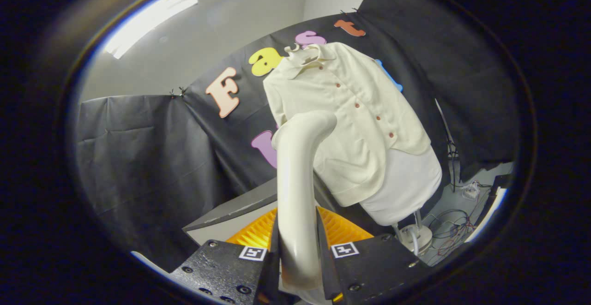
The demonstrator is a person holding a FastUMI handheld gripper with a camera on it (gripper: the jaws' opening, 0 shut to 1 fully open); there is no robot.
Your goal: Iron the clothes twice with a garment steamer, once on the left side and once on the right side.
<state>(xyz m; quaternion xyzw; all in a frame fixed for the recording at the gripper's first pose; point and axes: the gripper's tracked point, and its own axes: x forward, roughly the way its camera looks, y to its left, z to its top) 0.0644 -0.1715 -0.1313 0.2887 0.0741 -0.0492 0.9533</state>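
gripper view: fingers (298, 249) clamped on steamer handle (298, 176), head against shirt (346, 111)

We see the garment steamer (298, 180) as glossy, smooth plastic, clamped between the gripper (298, 249) fingers. Beyond it at one o'clock, the short-sleeved shirt (341, 106) looks like matt woven cloth; the mannequin torso (406, 185) beneath wears a finer, smooth fabric cover.
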